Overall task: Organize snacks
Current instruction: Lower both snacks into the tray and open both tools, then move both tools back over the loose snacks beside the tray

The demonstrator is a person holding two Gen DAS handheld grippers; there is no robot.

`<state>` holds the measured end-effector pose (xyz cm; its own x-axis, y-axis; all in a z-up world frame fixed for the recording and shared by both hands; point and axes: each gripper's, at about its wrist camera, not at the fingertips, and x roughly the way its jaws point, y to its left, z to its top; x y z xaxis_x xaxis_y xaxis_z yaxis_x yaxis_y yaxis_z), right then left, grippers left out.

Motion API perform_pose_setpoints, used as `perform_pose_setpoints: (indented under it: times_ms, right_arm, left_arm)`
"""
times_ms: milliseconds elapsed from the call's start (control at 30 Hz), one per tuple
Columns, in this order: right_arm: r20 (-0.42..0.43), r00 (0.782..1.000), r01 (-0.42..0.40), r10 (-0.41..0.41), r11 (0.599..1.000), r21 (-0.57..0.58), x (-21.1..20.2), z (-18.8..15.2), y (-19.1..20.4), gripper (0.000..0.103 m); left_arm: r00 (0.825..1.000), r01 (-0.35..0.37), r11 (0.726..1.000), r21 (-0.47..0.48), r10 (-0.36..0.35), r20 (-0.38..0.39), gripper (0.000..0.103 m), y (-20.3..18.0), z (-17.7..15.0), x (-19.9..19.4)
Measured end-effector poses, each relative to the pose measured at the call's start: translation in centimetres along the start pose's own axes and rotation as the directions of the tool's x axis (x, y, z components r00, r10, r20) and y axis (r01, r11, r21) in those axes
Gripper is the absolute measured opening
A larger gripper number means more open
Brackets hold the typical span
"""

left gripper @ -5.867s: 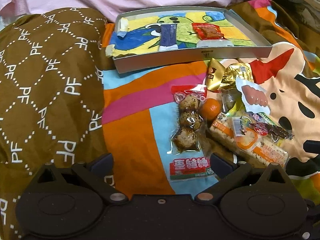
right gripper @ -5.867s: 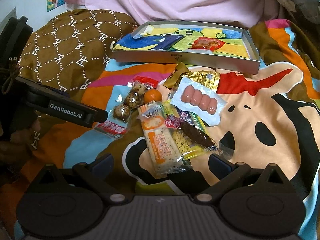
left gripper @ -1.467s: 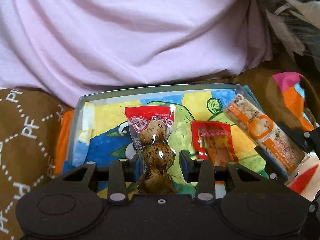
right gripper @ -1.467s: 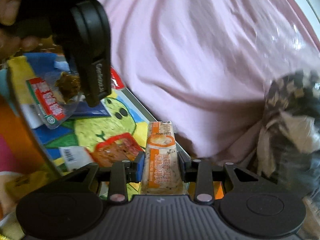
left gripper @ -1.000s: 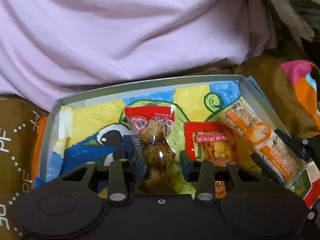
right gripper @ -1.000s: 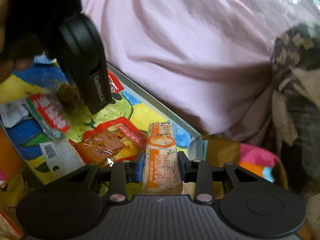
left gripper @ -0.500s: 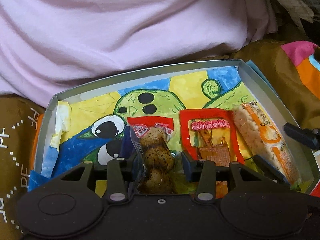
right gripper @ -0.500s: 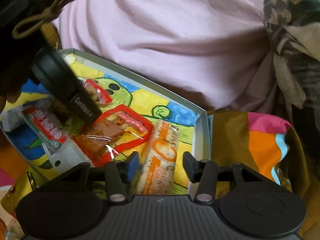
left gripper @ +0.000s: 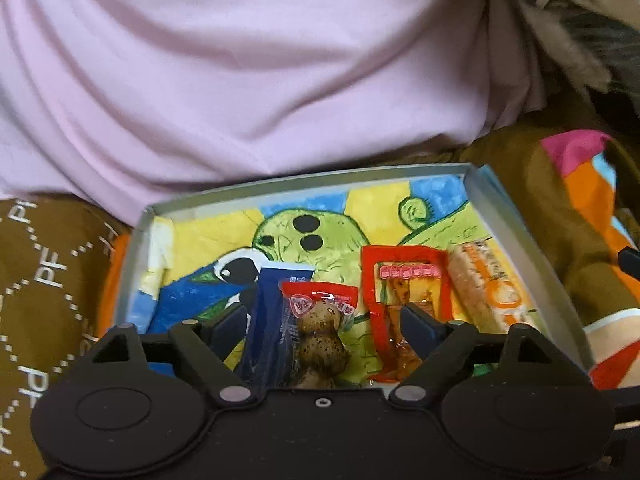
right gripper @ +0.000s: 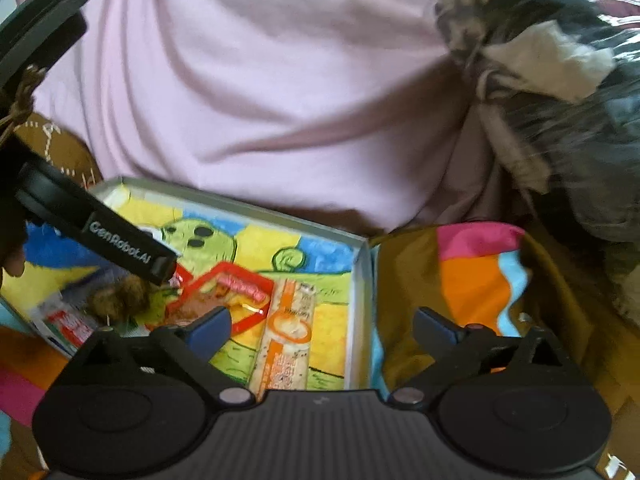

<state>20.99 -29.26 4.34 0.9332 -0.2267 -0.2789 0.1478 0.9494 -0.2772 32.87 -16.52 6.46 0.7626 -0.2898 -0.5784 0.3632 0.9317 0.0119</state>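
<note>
A grey tray (left gripper: 304,188) with a cartoon lining holds the snacks. In it the clear egg pack (left gripper: 320,332) with a red top lies between the fingers of my left gripper (left gripper: 326,320), whose jaws are opening and stand clear of it. Beside the pack are a blue packet (left gripper: 276,312), a red packet (left gripper: 404,280) and the orange cracker bar (left gripper: 484,288). My right gripper (right gripper: 322,324) is opening wide over the bar (right gripper: 288,328), which rests on the tray floor by the right wall (right gripper: 360,300), untouched. One of the left fingers (right gripper: 120,248) crosses the right wrist view.
A pink cloth (left gripper: 280,80) bulges right behind the tray. A brown cushion (left gripper: 48,280) printed with white letters lies at the left. The colourful blanket (right gripper: 472,272) spreads to the right, with a dark patterned bundle (right gripper: 540,60) above it.
Both pairs of jaws have opened. The egg pack and the orange bar left the pads and now lie in the tray. Both grippers have drawn back a little.
</note>
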Motion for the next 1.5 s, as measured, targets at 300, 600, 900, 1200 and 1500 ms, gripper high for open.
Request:
perform_pose_setpoints:
  times_ms: [300,600,900,1200,1500]
  right_arm:
    - [0.073,0.997,-0.018,0.013,0.998,0.063,-5.2,1.4,-0.7,0.103]
    - [0.104,0.994,-0.038,0.028,0.994,0.1,-11.5,1.0,-1.0,0.103]
    - [0.115,0.993,-0.049,0.035,0.991,0.12,-17.9,-1.1,-0.4,0.103]
    - [0.106,0.991,-0.083,0.077,0.995,0.056,-21.7,-3.6,1.8,0.103]
    - [0.009,0.988,-0.154,0.154,0.988,0.023,-23.0,-6.8,4.0,0.103]
  left_arm:
    - [0.994,-0.013,1.0,0.002,0.013,0.106,0.102,0.2,-0.9,-6.2]
    - [0.99,0.01,0.999,-0.045,-0.004,0.141,0.102,0.6,-4.1,-11.9]
    - [0.991,0.037,0.997,-0.066,-0.029,0.13,0.102,1.1,-8.1,-15.7]
    - [0.996,0.048,0.994,-0.095,-0.04,0.085,0.102,2.6,-11.7,-18.1]
    - [0.999,0.044,0.994,-0.096,-0.047,-0.025,0.102,3.3,-15.4,-17.9]
